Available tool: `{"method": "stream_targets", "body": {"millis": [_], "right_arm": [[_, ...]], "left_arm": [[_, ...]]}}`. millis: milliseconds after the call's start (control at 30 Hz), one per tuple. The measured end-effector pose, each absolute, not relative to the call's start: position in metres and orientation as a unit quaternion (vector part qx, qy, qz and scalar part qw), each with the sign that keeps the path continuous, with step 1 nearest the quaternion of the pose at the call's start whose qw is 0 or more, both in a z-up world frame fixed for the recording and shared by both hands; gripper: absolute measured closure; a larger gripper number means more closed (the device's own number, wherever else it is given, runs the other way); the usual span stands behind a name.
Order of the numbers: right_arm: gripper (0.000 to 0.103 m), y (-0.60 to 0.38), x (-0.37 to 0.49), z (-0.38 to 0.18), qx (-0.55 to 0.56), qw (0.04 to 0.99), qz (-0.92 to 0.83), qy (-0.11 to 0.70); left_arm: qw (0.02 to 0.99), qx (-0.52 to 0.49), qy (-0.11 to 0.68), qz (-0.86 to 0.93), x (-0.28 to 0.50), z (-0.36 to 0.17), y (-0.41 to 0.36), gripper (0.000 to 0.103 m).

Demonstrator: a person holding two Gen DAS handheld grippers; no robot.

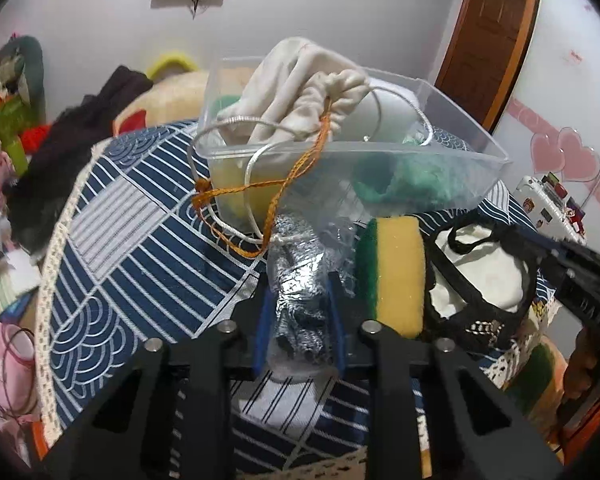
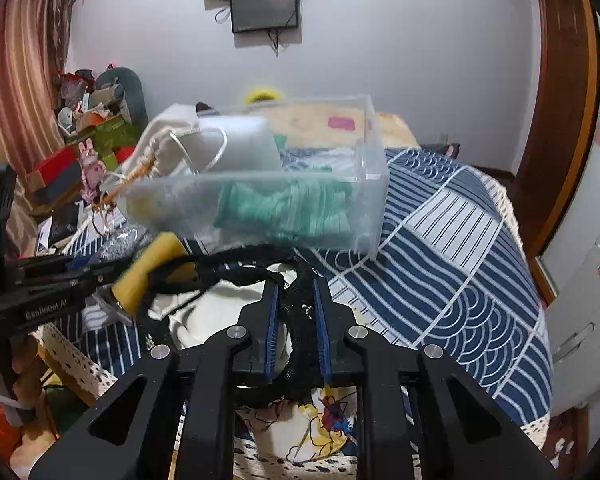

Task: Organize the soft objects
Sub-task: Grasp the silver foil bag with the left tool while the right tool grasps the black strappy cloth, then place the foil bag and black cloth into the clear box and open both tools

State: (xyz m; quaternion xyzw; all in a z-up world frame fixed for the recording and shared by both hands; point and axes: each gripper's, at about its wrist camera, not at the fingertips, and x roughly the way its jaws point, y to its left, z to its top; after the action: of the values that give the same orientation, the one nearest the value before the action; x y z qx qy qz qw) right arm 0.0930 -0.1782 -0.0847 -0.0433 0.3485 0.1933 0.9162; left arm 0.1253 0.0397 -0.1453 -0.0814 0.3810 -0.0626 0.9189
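Observation:
A clear plastic box (image 1: 452, 152) stands on the blue patterned cloth (image 1: 112, 248) and holds a cream drawstring bag (image 1: 300, 92), a green cloth (image 1: 412, 180) and a yellow piece. My left gripper (image 1: 298, 292) is shut on a silver foil-like bundle (image 1: 300, 280) in front of the box. A yellow and green sponge (image 1: 396, 272) lies just right of it. My right gripper (image 2: 296, 304) is shut on a black lace-edged white cloth (image 2: 296, 320) near the box (image 2: 364, 184). The left gripper (image 2: 52, 280) shows at the left edge of the right wrist view.
Clutter of toys and boxes (image 2: 92, 136) piles up at the left. A wooden door frame (image 2: 564, 120) stands at the right. A dark garment (image 1: 80, 132) lies behind the cloth's left edge. The cloth's lace border (image 1: 56, 248) marks the table edge.

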Motion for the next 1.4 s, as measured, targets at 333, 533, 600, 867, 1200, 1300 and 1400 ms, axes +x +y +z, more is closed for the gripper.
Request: {"method": "stream_targets", "body": {"millis": [333, 533, 600, 867, 1200, 1300, 1400], "right_arm": [[0.09, -0.185, 0.083, -0.051, -0.045, 0.938, 0.178, 0.295], [0.09, -0.189, 0.082, -0.031, -0.041, 0.947, 0.17, 0.268], [0.09, -0.19, 0.08, -0.023, -0.035, 0.95, 0.169, 0.259], [0.09, -0.191, 0.084, 0.007, -0.023, 0.963, 0.167, 0.21], [0.09, -0.169, 0.108, 0.031, -0.036, 0.975, 0.154, 0.158], [0.09, -0.162, 0.121, 0.029, -0.044, 0.976, 0.145, 0.156], [0.09, -0.157, 0.132, 0.021, -0.052, 0.976, 0.134, 0.161]], "left_arm": [[0.935, -0.059, 0.347, -0.037, 0.083, -0.119, 0.043, 0.082], [0.945, -0.043, 0.321, -0.029, 0.063, -0.1, 0.04, 0.082], [0.949, -0.043, 0.312, -0.026, 0.061, -0.092, 0.04, 0.082], [0.961, -0.046, 0.271, -0.022, 0.057, -0.062, 0.045, 0.082], [0.971, -0.049, 0.236, -0.004, 0.093, -0.038, 0.054, 0.082], [0.971, -0.046, 0.235, 0.006, 0.112, -0.037, 0.055, 0.082], [0.97, -0.04, 0.238, 0.019, 0.132, -0.041, 0.056, 0.082]]}}
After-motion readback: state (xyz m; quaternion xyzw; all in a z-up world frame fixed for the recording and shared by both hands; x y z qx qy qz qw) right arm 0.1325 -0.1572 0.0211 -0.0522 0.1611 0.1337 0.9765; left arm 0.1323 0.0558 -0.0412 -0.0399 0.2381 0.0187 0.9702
